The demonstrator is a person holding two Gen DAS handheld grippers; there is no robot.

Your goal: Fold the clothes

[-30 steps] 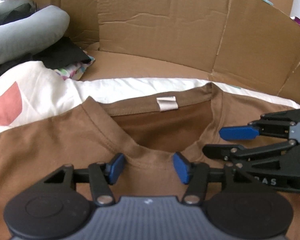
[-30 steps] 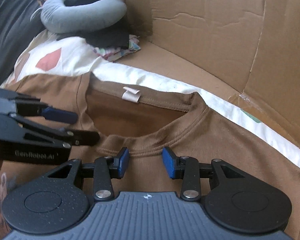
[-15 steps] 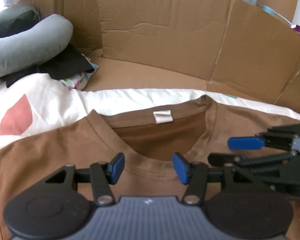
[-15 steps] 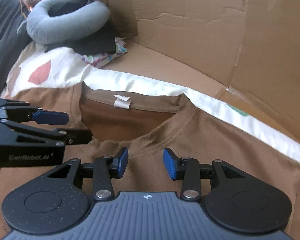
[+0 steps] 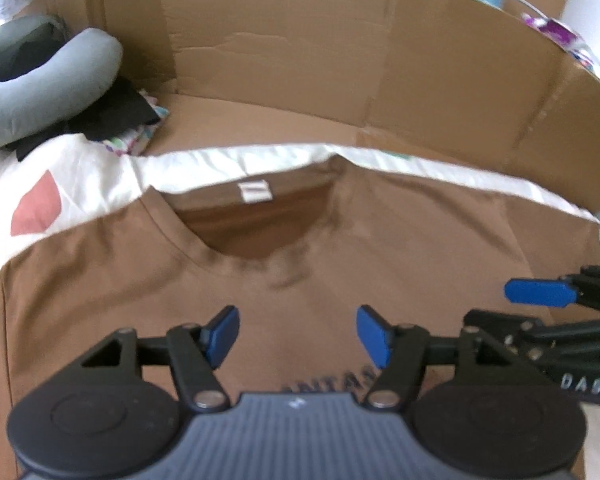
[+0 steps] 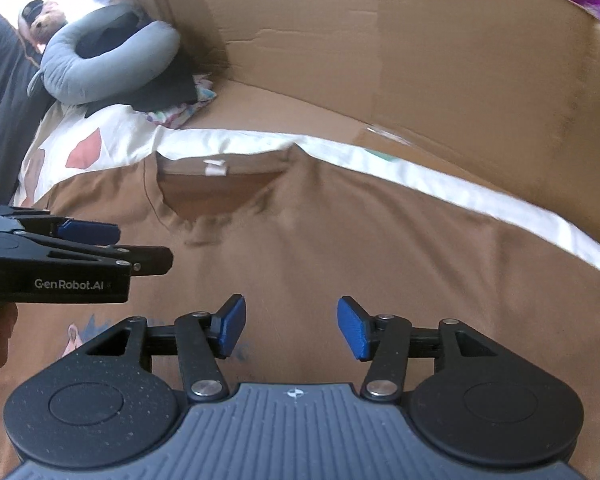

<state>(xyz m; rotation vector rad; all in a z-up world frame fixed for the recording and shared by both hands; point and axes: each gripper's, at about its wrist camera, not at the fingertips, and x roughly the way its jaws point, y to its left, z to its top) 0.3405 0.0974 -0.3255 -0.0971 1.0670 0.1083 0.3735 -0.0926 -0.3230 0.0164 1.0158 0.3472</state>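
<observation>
Cardboard box (image 5: 400, 60) holds a white sheet (image 5: 228, 162) and brown T-shirt (image 5: 400, 248).

So the base here is a bed with a cream sheet (image 5: 204, 160) that has reddish-pink shapes printed on it. A brown t-shirt (image 5: 400, 240) is spread flat right on the sheet, neck opening facing the far side, white label showing inside the collar. Flattened cardboard (image 5: 300, 120) lies along the far edge and stands up behind like a wall. Off in the far left corner there's a grey neck pillow (image 6: 112, 64) sitting on some dark clothes (image 6: 168, 92) and a bit of colourful patterned fabric (image 6: 188, 110).
</observation>
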